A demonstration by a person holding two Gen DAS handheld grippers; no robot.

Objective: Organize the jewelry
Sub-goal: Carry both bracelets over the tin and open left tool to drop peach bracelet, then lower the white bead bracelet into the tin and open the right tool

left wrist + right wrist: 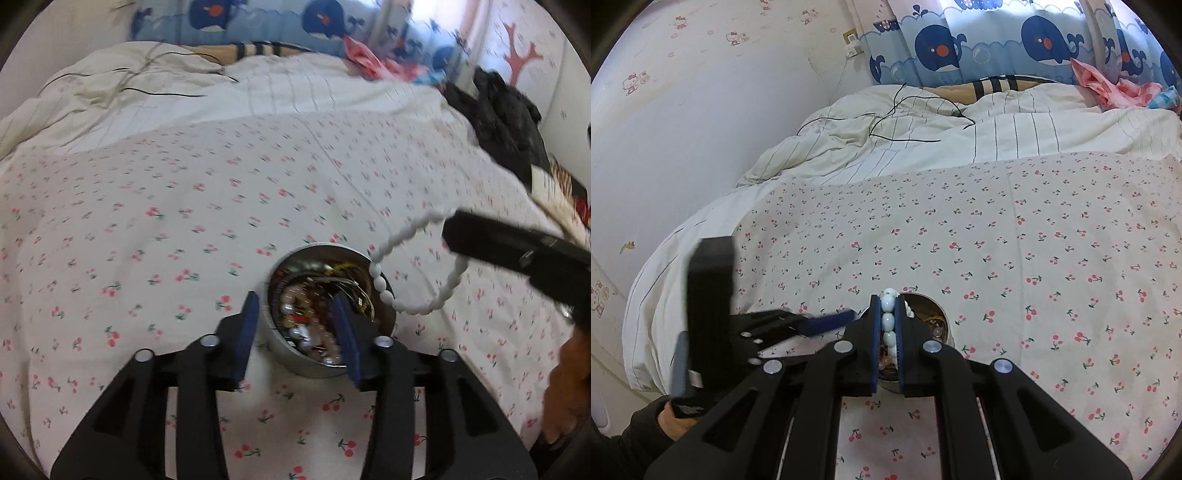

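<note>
Now right tongs [888, 325] pinch bracelet [413, 280] — seemingly above tin [314, 362].

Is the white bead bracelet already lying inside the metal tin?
No, the right claw holds the white bead bracelet above the metal tin.

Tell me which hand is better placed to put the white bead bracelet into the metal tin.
Right. Its fingers are shut on the white bead bracelet, hanging just above the metal tin. The left fingers are open and hold nothing.

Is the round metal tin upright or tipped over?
Upright: the round metal tin stands on the cherry-print sheet, open mouth up, jewelry inside.
</note>
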